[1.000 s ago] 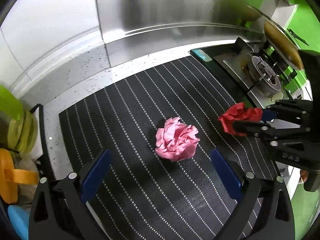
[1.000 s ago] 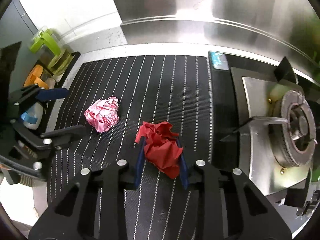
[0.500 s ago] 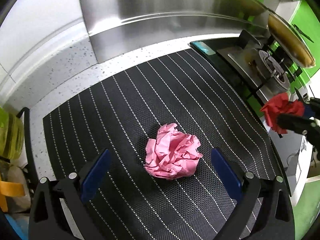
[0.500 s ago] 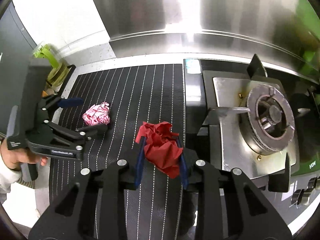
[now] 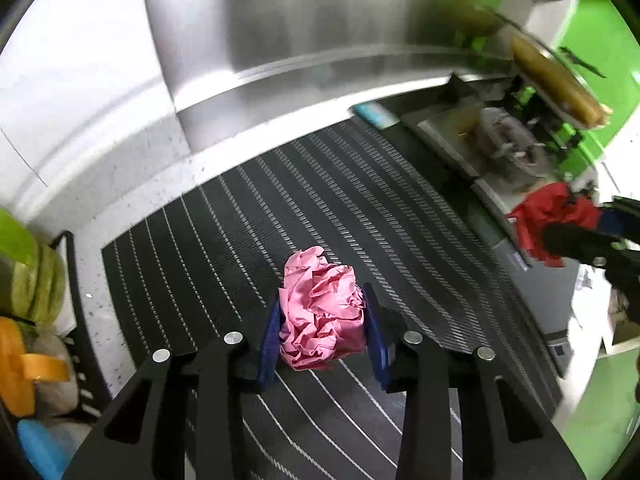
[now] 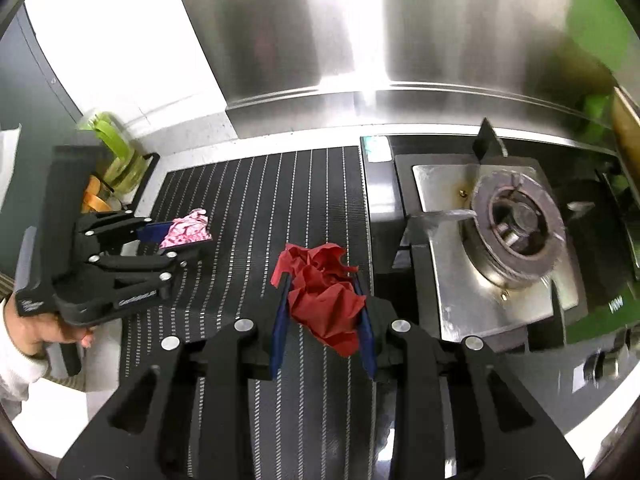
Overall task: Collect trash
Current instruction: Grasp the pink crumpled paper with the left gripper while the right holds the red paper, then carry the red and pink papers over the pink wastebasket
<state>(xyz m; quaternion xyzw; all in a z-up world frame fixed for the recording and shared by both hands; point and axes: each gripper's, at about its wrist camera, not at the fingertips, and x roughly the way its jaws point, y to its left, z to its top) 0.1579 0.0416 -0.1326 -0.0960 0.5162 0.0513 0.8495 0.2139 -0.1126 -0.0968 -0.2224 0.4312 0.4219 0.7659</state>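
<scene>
A crumpled pink paper ball (image 5: 322,312) sits between the blue pads of my left gripper (image 5: 321,304), whose jaws are closing and press on both its sides. It hangs just over the black striped mat (image 5: 360,200). The right wrist view shows that same left gripper (image 6: 176,236) and the pink paper ball (image 6: 188,226) at the mat's left. My right gripper (image 6: 320,278) is shut on a crumpled red paper ball (image 6: 324,300), held above the mat (image 6: 260,184). At the right edge of the left wrist view, the red paper ball (image 5: 548,216) appears again.
A gas stove (image 6: 516,228) with a burner stands right of the mat. A steel backsplash (image 6: 360,40) rises behind. A rack with green, orange and blue items (image 5: 32,300) lines the left side. A person's hand (image 6: 36,328) grips the left handle.
The left gripper's jaws went from wide apart to closed on the pink ball. The right gripper rose with the red ball, away from the mat's surface.
</scene>
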